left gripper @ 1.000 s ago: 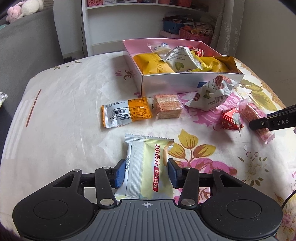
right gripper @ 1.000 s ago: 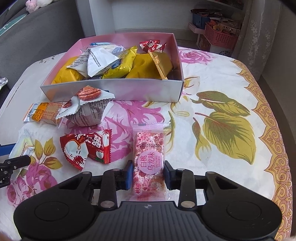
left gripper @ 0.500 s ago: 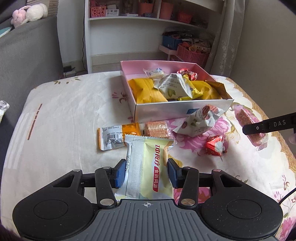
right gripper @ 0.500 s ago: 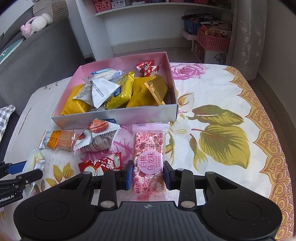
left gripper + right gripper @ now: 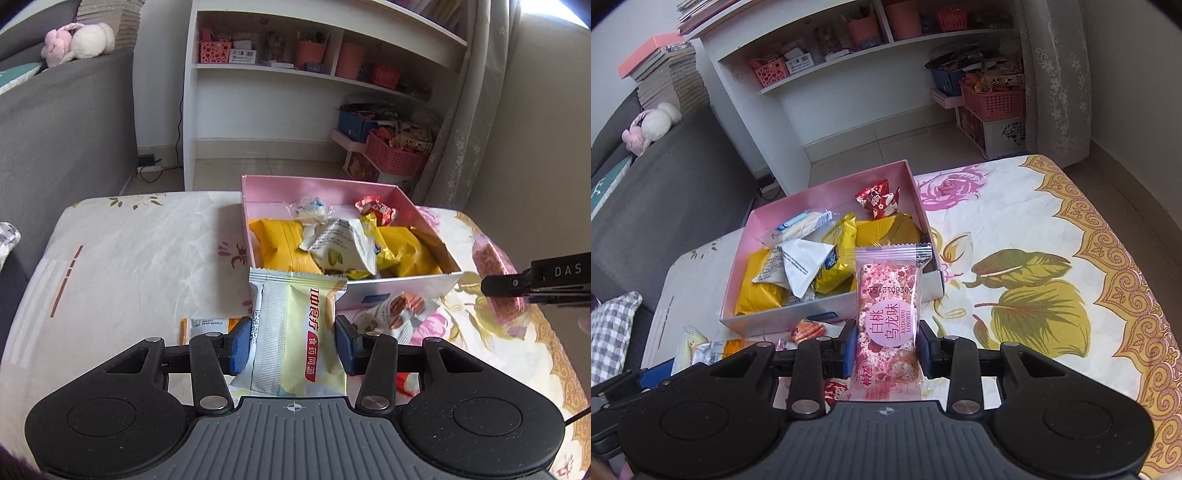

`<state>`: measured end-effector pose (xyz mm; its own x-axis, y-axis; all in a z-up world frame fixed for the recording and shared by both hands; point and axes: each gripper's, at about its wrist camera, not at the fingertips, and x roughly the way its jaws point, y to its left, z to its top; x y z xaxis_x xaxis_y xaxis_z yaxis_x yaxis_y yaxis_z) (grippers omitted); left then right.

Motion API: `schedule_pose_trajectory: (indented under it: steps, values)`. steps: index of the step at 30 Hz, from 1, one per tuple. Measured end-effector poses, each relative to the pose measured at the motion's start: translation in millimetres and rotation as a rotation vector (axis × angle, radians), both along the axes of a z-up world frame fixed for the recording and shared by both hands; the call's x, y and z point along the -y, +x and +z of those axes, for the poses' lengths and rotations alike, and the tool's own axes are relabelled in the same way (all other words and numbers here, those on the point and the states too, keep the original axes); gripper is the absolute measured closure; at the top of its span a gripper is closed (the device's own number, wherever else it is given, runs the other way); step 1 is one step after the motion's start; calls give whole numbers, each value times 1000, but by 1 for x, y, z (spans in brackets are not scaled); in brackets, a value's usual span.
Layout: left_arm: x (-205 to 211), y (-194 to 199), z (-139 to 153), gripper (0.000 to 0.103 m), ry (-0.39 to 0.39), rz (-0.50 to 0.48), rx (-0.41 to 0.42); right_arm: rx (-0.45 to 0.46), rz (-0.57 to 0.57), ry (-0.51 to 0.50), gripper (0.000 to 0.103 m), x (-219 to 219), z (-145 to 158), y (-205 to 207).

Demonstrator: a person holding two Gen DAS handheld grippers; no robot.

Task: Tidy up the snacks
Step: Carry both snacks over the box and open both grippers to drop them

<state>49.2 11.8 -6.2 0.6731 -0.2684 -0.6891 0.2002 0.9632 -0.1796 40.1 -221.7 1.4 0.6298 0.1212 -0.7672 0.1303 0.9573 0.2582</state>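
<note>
The pale green packet (image 5: pixel 295 332), light and crinkly, is pinched at mid-width by the left gripper (image 5: pixel 293 349), the pink box (image 5: pixel 402 291) at one o'clock. The right gripper (image 5: pixel 886 349) clamps the pink packet (image 5: pixel 888 314), firmer; box at eleven o'clock.

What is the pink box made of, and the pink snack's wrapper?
The pink box looks like thin cardboard with a matte finish: straight folded walls, pale cut edge. The pink snack's wrapper, clamped by the right gripper, looks like glossy clear plastic film: the candy shows through and the ends are crimped.
</note>
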Motion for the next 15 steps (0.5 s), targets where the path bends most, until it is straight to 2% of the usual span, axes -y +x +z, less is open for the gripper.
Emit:
schedule_pose_trajectory:
  steps: [3, 6, 11, 15]
  values:
    - [8, 13, 4, 59, -31, 23, 20, 8, -24, 57, 78, -2, 3, 8]
    - [12, 28, 2, 59, -53, 50, 5, 18, -38, 99, 78, -6, 4, 20]
    - [18, 61, -6, 59, -13, 67, 6, -1, -19, 166, 78, -10, -1, 45]
    - [16, 92, -13, 59, -35, 100, -6, -10, -34, 208, 78, -7, -8, 67]
